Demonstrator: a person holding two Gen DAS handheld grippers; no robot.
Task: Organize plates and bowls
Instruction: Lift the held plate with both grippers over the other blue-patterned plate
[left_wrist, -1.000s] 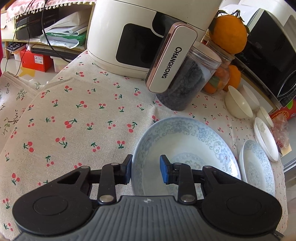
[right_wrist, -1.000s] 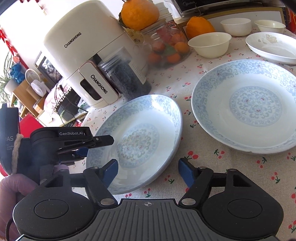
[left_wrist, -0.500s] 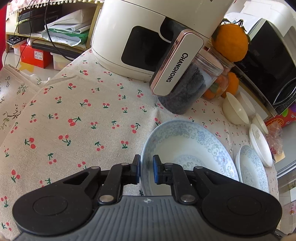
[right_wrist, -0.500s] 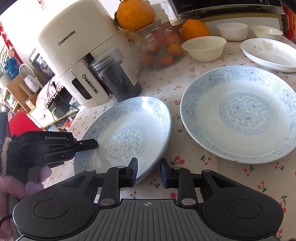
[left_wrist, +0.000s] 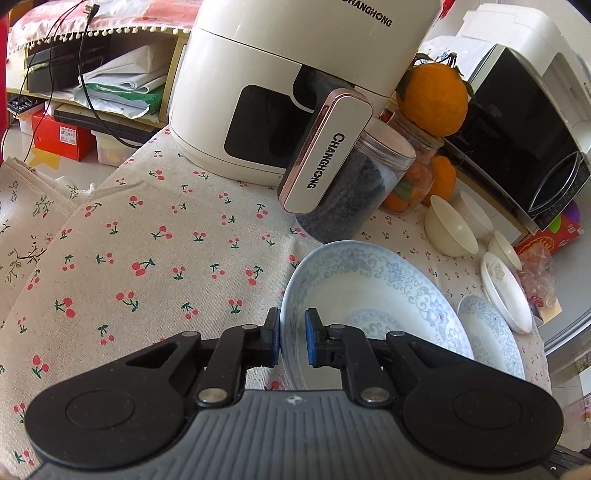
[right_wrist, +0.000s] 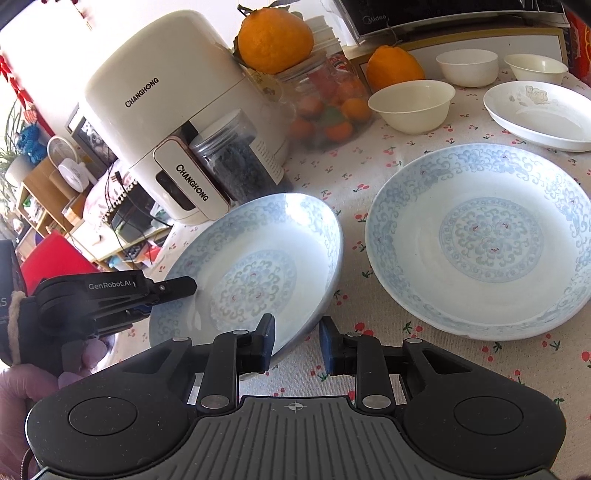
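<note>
A blue-patterned plate is lifted and tilted above the cherry-print tablecloth. My left gripper is shut on its near rim; the plate fills the lower middle of the left wrist view. The left gripper also shows in the right wrist view, clamped on the plate's left edge. My right gripper is shut on the plate's near right rim. A second blue-patterned plate lies flat to the right. It also shows in the left wrist view.
A white air fryer, a jar of dark contents and a jar of fruit stand behind the plates. Cream bowls and a white plate sit at the back right. A microwave stands beyond.
Both grippers closed on the plate's rim, the left first, the right from wide open. The plate rose off the cloth and tilted.
</note>
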